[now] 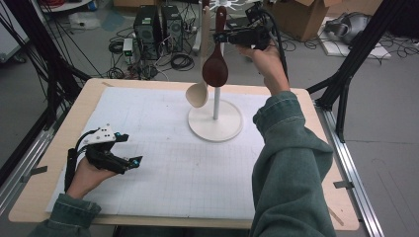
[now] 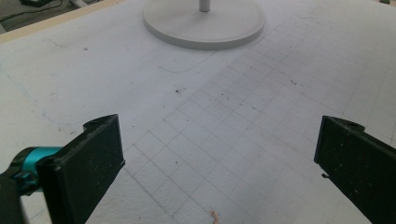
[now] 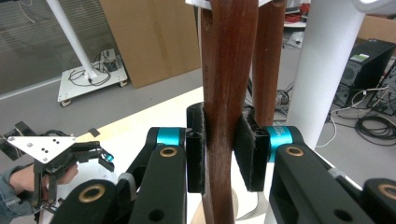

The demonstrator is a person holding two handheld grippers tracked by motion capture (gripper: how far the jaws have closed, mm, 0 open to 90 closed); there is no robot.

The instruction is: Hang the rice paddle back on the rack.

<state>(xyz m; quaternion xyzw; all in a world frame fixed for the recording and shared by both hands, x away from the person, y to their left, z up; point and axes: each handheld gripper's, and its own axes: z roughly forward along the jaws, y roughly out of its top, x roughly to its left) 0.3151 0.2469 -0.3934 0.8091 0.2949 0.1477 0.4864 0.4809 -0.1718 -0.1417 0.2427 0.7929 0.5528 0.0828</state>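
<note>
The table (image 1: pixel 59 197) carries a white gridded mat (image 1: pixel 163 163), and toward its far side stands a white stand (image 1: pixel 215 121) with a round base and a thin upright post. A dark wooden spoon (image 1: pixel 215 66) hangs upright beside the post, bowl down, with a pale wooden spoon (image 1: pixel 197 94) just beside it. Your right gripper (image 1: pixel 221 37), raised above the stand, pinches the dark spoon's handle between both pads. Your left gripper (image 1: pixel 129 149) rests low on the mat near the left edge, well apart from the stand, jaws spread wide with bare mat between them.
</note>
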